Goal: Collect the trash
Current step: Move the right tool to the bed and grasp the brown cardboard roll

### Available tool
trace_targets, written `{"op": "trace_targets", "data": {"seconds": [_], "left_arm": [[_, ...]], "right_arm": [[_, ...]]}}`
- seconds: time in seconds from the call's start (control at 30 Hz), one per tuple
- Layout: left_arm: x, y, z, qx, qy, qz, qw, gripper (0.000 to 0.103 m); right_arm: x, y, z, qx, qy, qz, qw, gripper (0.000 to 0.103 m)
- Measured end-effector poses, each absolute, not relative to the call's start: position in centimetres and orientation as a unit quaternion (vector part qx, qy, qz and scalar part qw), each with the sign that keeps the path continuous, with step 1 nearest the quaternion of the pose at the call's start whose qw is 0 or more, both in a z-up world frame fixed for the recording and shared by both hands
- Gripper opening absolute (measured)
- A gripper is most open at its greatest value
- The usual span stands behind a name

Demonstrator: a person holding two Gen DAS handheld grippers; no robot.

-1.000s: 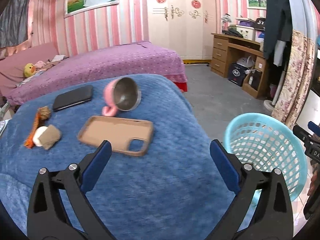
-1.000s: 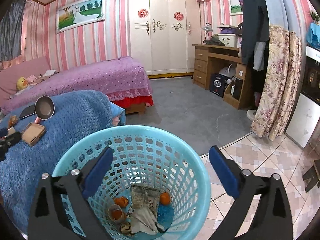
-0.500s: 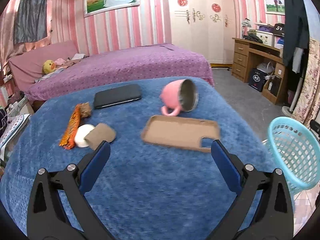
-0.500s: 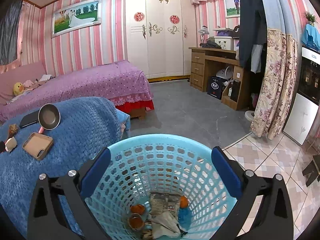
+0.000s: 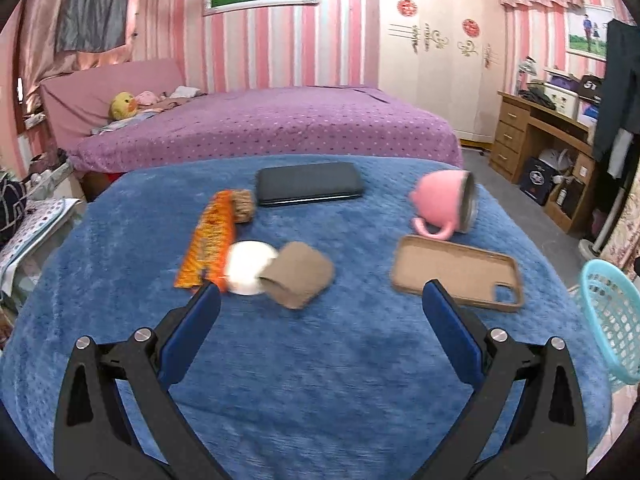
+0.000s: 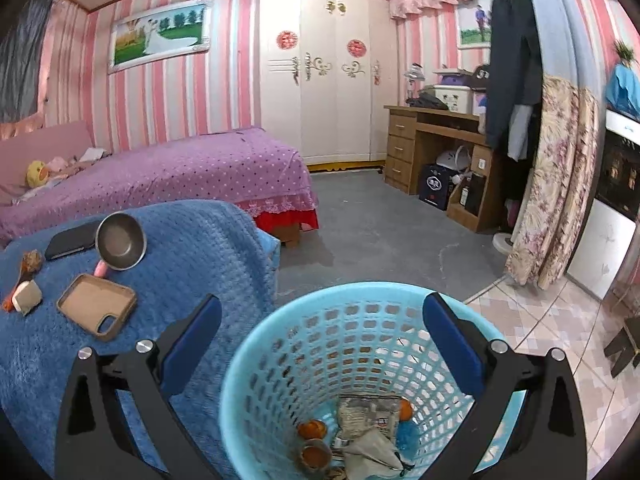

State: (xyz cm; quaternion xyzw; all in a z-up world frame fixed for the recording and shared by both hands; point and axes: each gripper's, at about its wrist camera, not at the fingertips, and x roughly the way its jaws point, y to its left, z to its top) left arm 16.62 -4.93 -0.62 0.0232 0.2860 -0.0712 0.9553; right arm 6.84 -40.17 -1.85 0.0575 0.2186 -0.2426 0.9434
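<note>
On the blue blanket (image 5: 320,360) lie an orange snack wrapper (image 5: 208,246), a crushed paper cup with a brown sleeve (image 5: 296,280) and white rim (image 5: 248,266), and a small brown crumpled scrap (image 5: 243,205). My left gripper (image 5: 320,308) hangs open just short of the cup, nothing between its fingers. The light blue trash basket (image 6: 360,344) stands on the floor right of the blanket, holding wrappers and orange peels (image 6: 360,428). My right gripper (image 6: 320,328) is open above the basket and empty. The basket's edge (image 5: 612,320) shows in the left wrist view.
A black phone (image 5: 310,182), a tipped pink mug (image 5: 444,204) and a tan phone case (image 5: 456,272) also lie on the blanket. Behind is a purple bed (image 5: 260,128). A wooden desk (image 6: 436,152), floral curtain (image 6: 556,184) and tiled floor (image 6: 560,320) sit right.
The left gripper swung left across the blanket, from the phone case and basket toward the cup and wrapper. The right gripper shifted slightly left over the basket. Both stayed open.
</note>
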Motion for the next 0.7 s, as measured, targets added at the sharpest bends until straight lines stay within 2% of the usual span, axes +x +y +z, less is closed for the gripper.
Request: {"op": "trace_targets", "data": {"seconds": [0.33,0.7], "left_arm": [[19.2,1.1,-1.2,0.033,0.294,-0.014,0.955,0.097],[21.0,7.2,-0.9,0.012,0.300,0.027,0.953,0.097]], "right_arm": [[10.1,-34.9,-1.7,0.022,0.238,-0.201,0.950,0.098],[15.6,-24.9,-1.5,-0.048,0.251,-0.102,0.961,0.098]]}}
